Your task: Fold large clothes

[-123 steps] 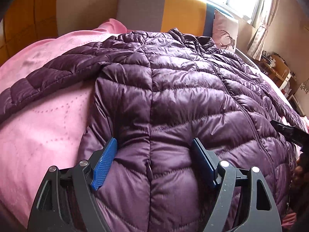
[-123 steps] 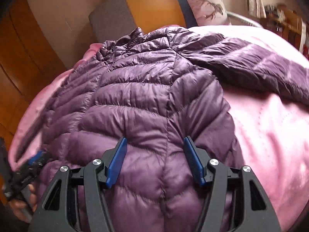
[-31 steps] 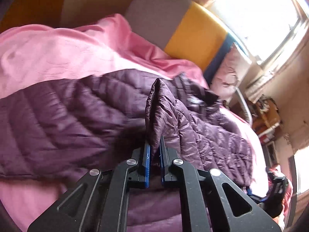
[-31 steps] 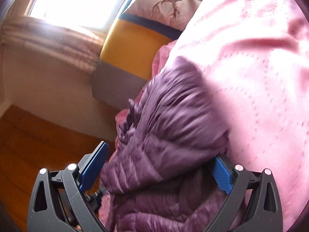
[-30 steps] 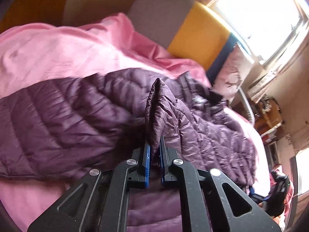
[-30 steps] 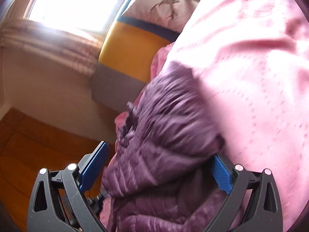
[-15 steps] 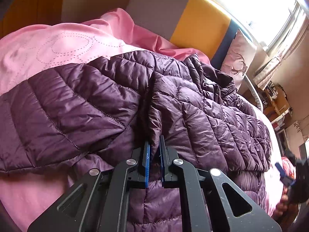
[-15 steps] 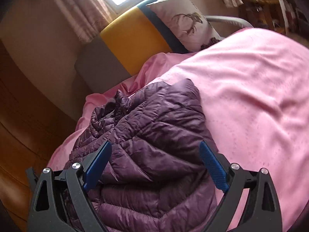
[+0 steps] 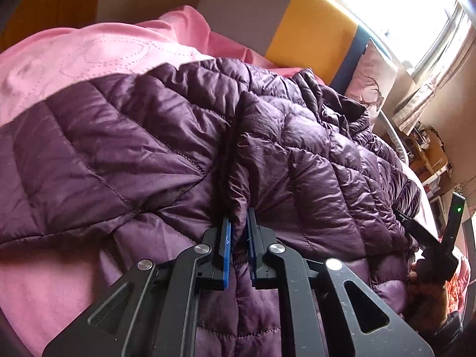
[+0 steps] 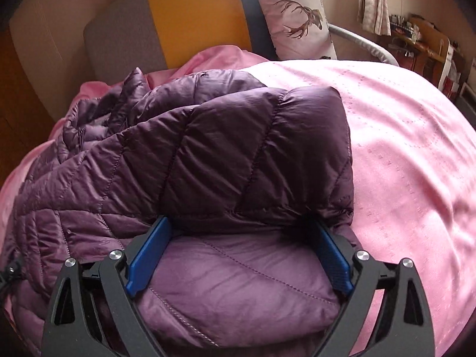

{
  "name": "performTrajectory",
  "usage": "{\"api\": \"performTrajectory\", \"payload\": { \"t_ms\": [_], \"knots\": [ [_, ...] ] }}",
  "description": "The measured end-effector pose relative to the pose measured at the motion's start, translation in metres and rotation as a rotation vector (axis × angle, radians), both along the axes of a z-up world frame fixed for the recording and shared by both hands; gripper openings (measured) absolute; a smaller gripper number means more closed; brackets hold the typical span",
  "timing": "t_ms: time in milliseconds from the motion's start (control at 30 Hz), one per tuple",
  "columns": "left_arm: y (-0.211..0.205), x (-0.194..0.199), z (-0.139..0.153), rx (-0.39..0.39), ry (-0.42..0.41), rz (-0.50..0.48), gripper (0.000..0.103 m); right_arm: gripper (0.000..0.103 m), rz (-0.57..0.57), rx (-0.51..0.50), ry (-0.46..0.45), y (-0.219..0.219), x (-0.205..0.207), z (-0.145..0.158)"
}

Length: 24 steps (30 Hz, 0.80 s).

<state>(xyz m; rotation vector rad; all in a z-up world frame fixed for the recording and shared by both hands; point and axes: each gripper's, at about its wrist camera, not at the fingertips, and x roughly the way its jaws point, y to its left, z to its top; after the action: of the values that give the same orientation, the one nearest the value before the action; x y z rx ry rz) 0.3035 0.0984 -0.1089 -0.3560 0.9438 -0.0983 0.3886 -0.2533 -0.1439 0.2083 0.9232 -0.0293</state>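
Observation:
A purple quilted puffer jacket (image 9: 297, 154) lies on a pink bedspread (image 9: 74, 56). My left gripper (image 9: 238, 232) is shut on a pinched ridge of the jacket's fabric near its hem, with one sleeve spread to the left. In the right wrist view the jacket (image 10: 223, 154) has its right sleeve folded over the body. My right gripper (image 10: 238, 250) is open, its blue pads either side of the folded sleeve's lower edge, low over the jacket. The right gripper also shows at the far right of the left wrist view (image 9: 434, 244).
A grey, yellow and blue headboard (image 10: 193, 17) stands at the back with a deer-print pillow (image 10: 297, 20) against it. The pink bedspread (image 10: 416, 163) spreads out right of the jacket. Cluttered wooden furniture (image 10: 428, 50) stands beyond the bed's right side.
My left gripper has lowered its pinched fabric toward the jacket body and stays shut. My right gripper has tilted down and settled over the folded sleeve, still open.

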Motion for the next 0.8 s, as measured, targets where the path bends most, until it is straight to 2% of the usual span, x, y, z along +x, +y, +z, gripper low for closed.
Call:
{"api": "performTrajectory", "payload": {
  "t_ms": [67,133,233,300,433,567,667,800],
  "knots": [
    [0.002,-0.01,0.017,0.043,-0.048,0.049,0.015,0.097,0.003,-0.005,-0.001,0.001,0.001,-0.001],
    [0.001,-0.018,0.033,0.064,-0.109,0.051,0.015,0.098,0.006,-0.013,0.0,0.002,0.002,-0.001],
    [-0.012,-0.013,0.055,0.074,-0.173,-0.003,0.015,0.099,0.012,-0.022,0.002,0.003,0.002,-0.001],
    [-0.024,-0.003,0.059,0.084,-0.179,-0.035,0.015,0.099,0.012,-0.023,0.001,0.003,0.001,0.0],
    [-0.043,0.029,0.045,0.106,-0.121,-0.068,0.015,0.099,0.013,-0.022,0.0,0.003,0.001,0.0],
    [-0.036,0.051,0.016,0.129,-0.056,-0.024,0.015,0.1,0.017,-0.016,-0.005,0.002,0.0,0.001],
    [-0.023,0.049,-0.007,0.066,-0.031,-0.022,0.015,0.1,0.021,-0.019,-0.007,0.002,0.0,0.0],
    [-0.018,0.045,-0.013,0.044,-0.049,-0.009,0.013,0.101,0.025,-0.03,-0.002,0.002,0.0,-0.001]
  ]
}}
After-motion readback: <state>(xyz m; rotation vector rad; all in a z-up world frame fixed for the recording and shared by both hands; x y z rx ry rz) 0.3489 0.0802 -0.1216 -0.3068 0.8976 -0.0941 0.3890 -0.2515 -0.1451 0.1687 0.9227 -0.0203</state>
